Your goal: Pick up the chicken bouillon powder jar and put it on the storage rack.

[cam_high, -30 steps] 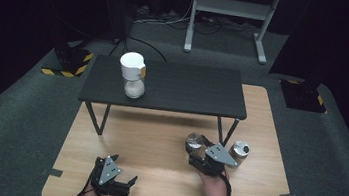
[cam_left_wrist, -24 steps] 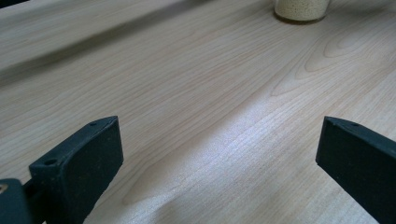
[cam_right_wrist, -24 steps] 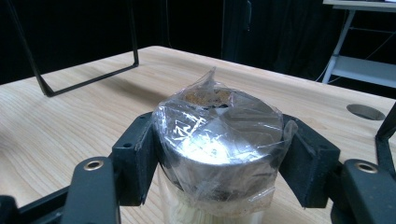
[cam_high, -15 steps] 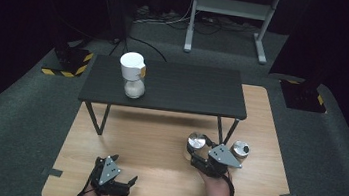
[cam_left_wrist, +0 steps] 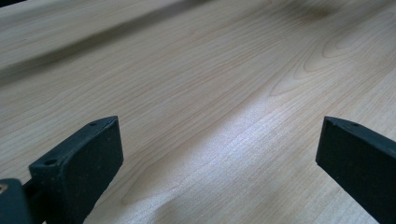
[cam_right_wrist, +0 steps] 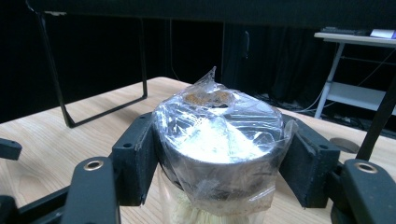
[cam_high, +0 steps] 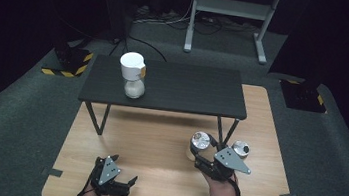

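Note:
A glass jar (cam_right_wrist: 219,140) with a metal lid under crinkled clear wrap sits between the jaws of my right gripper (cam_right_wrist: 218,168), which is shut on the lid. In the high view this jar (cam_high: 200,141) is on the wooden board (cam_high: 156,146), right of centre, with the right gripper (cam_high: 204,154) just behind it. A second metal-lidded jar (cam_high: 241,148) stands close to the right. My left gripper (cam_high: 125,184) rests open near the board's front left. Its jaws (cam_left_wrist: 219,149) stand wide apart over bare wood.
A low black table (cam_high: 164,86) stands across the back of the board, its thin legs (cam_high: 95,116) reaching down onto the wood. On it, at the left, stands a white hourglass-shaped container (cam_high: 133,75). Dark carpet surrounds the board.
My right hand has shifted slightly to the right, still holding the jar. The left gripper has not moved.

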